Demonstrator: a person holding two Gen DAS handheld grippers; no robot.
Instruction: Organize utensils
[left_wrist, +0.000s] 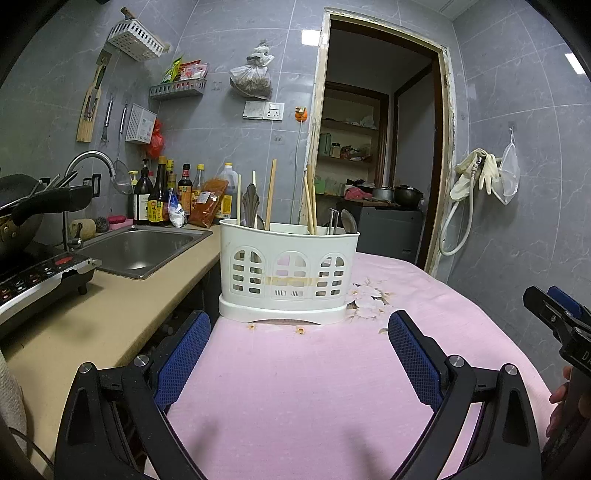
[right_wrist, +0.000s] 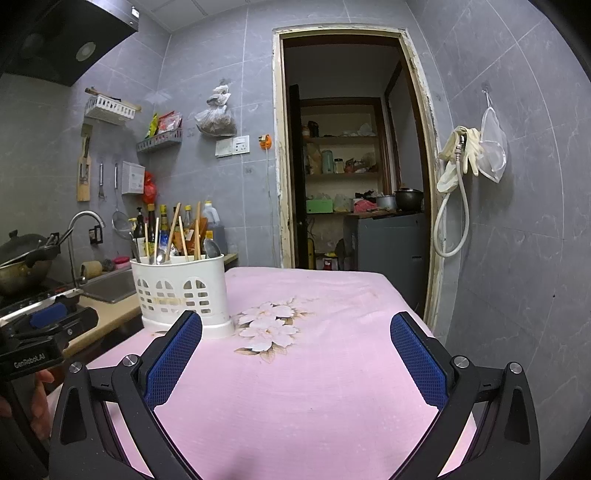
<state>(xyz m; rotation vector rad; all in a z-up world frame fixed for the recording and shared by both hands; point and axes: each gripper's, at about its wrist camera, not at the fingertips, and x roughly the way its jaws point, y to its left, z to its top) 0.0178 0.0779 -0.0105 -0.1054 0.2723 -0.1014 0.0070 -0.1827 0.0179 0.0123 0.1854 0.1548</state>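
Standing upright on the pink tablecloth (left_wrist: 295, 369), the white utensil holder (left_wrist: 290, 269) is the landmark here. It sits at the left end of the cloth, close to the edge that meets the beige counter (left_wrist: 110, 306). Inside it stand wooden chopsticks (left_wrist: 271, 194) and metal spoons (left_wrist: 251, 205), all with their handles or tips pointing up; the chopsticks rise higher than the spoons. In the right wrist view the same holder (right_wrist: 184, 291) shows more chopsticks (right_wrist: 173, 230) leaning a little to different sides, and I cannot tell exactly which compartment each one is in.

The left gripper (left_wrist: 299, 339) hovers just in front of the holder, its two blue pads spread wide, with nothing between them. The right gripper (right_wrist: 295, 343) is also spread wide and empty; it is to the right of the holder, above the flower print (right_wrist: 267, 326) on the cloth, and its left pad overlaps the holder's base in that view. From the left wrist view the right gripper (left_wrist: 557, 317) appears at the far right, well apart from the holder.

Behind the holder to the left are the steel sink (left_wrist: 140, 247) and a row of sauce bottles (left_wrist: 159, 195). Behind it to the right is an open doorway (left_wrist: 380, 140).
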